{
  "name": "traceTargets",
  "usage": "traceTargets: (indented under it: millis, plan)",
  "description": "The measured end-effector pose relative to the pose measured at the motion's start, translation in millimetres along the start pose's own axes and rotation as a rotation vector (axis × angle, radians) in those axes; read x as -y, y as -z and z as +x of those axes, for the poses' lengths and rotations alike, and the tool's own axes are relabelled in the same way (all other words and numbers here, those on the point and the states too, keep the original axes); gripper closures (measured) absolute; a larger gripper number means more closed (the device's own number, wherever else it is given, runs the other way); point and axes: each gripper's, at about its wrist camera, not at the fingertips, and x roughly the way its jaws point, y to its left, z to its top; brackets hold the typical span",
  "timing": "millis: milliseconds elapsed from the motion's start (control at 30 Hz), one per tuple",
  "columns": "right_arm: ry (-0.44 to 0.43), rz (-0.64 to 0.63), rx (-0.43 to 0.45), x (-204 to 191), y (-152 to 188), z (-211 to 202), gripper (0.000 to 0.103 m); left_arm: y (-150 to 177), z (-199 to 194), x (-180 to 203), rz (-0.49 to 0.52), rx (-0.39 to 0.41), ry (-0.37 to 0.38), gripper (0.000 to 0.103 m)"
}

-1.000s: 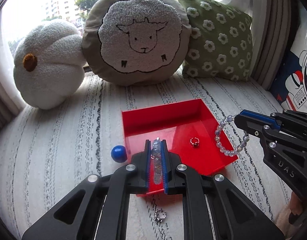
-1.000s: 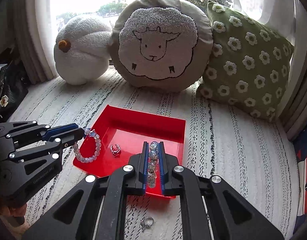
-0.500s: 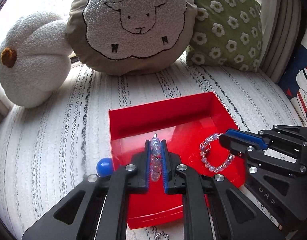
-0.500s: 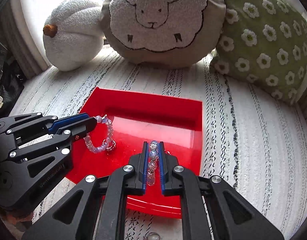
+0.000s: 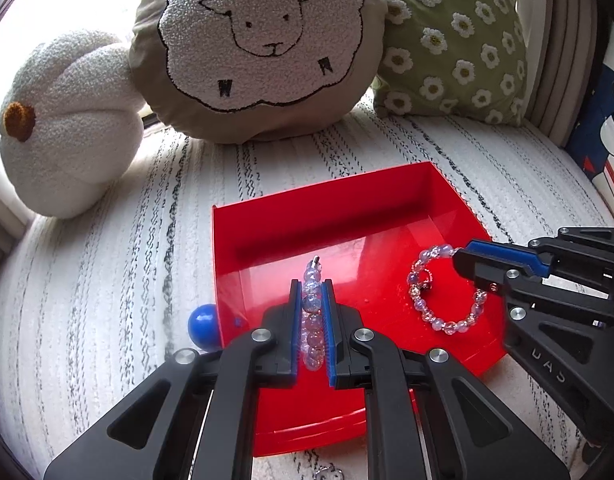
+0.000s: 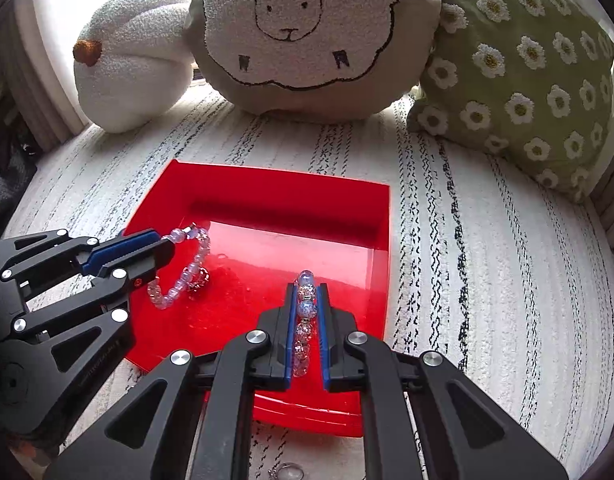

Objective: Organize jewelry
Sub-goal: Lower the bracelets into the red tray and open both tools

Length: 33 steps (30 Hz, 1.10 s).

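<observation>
Both grippers are closed, and each one holds its own bracelet of clear, pale blue beads above the red tray [image 5: 243, 264]. The left gripper [image 5: 312, 304] pinches the left bracelet [image 5: 311, 320] between its blue pads, and the beads stand in a line along the gap, with a small metal end at the top. The right gripper [image 6: 305, 320] holds the right bracelet [image 6: 304, 328] in the same way. In the left wrist view, the right bracelet hangs as a loop from the tips of the right gripper, low over the right part of the tray floor. Just behind this loop a small ring [image 5: 426, 280] lies in the tray. A blue ball [image 5: 203, 326] rests on the striped cover [image 5: 107, 280], touching the left wall of the tray. A sheep cushion [image 5: 259, 40], a white pumpkin cushion [image 5: 67, 120] and a green flower cushion [image 5: 459, 40] stand behind the tray
</observation>
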Motion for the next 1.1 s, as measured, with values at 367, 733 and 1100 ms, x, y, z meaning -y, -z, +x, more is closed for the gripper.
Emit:
traceTargets:
  millis: [367, 733, 1100]
  plan:
    - [0.023, -0.007, -0.038, 2.5, 4.3, 14.8, 0.093, 5.6, 14.6, -6.3, -0.003, -0.017, -0.033, 0.094]
    - [0.013, 0.008, -0.063, 7.6, 5.1, 21.9, 0.093, 7.4, 17.6, -7.6, -0.003, -0.013, -0.037, 0.092]
    - [0.012, -0.011, -0.051, 4.0, 5.6, 16.9, 0.093, 6.6, 12.6, -10.3, 0.005, -0.002, -0.059, 0.092]
